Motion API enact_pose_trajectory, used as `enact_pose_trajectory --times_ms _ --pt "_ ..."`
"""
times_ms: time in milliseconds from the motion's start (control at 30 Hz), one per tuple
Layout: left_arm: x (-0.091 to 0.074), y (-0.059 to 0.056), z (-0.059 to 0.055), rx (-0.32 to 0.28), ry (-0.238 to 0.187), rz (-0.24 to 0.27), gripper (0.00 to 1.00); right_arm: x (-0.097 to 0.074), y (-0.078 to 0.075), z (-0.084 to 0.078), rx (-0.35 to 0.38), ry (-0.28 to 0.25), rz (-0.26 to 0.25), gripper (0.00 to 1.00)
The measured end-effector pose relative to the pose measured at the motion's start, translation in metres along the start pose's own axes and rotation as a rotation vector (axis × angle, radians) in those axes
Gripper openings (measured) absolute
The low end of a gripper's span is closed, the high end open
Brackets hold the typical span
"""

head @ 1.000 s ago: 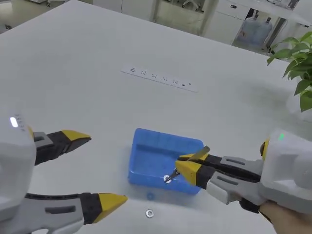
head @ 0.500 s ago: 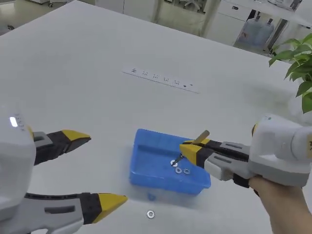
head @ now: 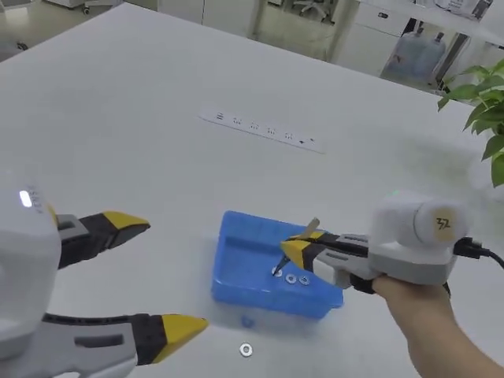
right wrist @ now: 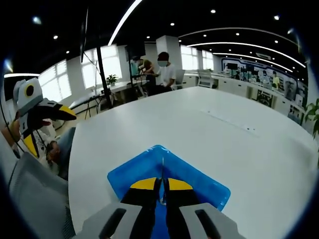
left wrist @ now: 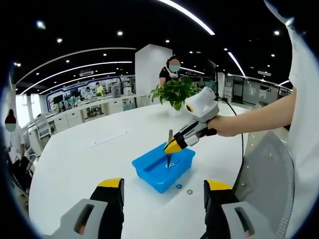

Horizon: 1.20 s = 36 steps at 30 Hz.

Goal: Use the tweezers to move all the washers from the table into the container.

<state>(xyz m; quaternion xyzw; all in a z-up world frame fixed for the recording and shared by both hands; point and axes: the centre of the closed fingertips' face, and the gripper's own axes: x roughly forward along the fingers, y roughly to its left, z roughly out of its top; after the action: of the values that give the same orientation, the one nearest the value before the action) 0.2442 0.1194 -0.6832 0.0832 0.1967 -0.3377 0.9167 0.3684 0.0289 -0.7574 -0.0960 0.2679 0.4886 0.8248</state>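
Looking down in the head view, my right gripper [head: 298,250] is clenched on the tweezers [head: 280,265], tips inside the blue container [head: 252,296] beside two washers [head: 291,279]. One washer [head: 246,350] lies on the table [head: 157,118], so I judge the job is nearly done. My left gripper [head: 157,276] hangs spread and empty.

In the left gripper view, that loose washer [left wrist: 189,191] sits just beside the container [left wrist: 149,177].

In the right gripper view, my jaws pinch the tweezers [right wrist: 162,174] over the container [right wrist: 124,179]; I cannot tell whether the tips hold a washer.

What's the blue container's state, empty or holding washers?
Holding washers: the head view shows at least two washers on the floor of the container, beside the tip of the tweezers. One washer lies outside, in front.
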Motion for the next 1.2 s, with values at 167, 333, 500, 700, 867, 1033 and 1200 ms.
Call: enact_pose_trajectory --times_ms 167,333,500,700,867,1033,1200 --pt "0.0 0.0 0.0 -0.002 0.002 -0.001 0.65 0.004 0.001 -0.006 -0.013 0.023 -0.004 0.02" --pt "0.0 0.0 -0.001 -0.003 0.005 -0.001 0.65 0.006 0.001 -0.008 -0.009 0.027 -0.007 0.02" --pt "0.001 -0.001 -0.001 -0.002 0.005 -0.004 0.65 0.007 -0.001 -0.007 -0.006 0.021 -0.016 0.03" --pt "0.0 0.003 -0.001 -0.006 0.003 0.005 0.65 -0.004 0.003 -0.001 0.002 -0.019 -0.029 0.03" --pt "-0.001 0.005 -0.004 -0.015 0.004 0.011 0.65 -0.025 0.017 0.016 0.005 -0.095 -0.018 0.03" --pt "0.001 0.004 -0.004 -0.025 -0.001 0.007 0.65 -0.047 0.042 0.033 -0.008 -0.169 0.023 0.03" --pt "0.004 0.0 -0.002 -0.015 -0.002 -0.006 0.65 -0.052 0.064 0.028 0.004 -0.175 0.076 0.03"
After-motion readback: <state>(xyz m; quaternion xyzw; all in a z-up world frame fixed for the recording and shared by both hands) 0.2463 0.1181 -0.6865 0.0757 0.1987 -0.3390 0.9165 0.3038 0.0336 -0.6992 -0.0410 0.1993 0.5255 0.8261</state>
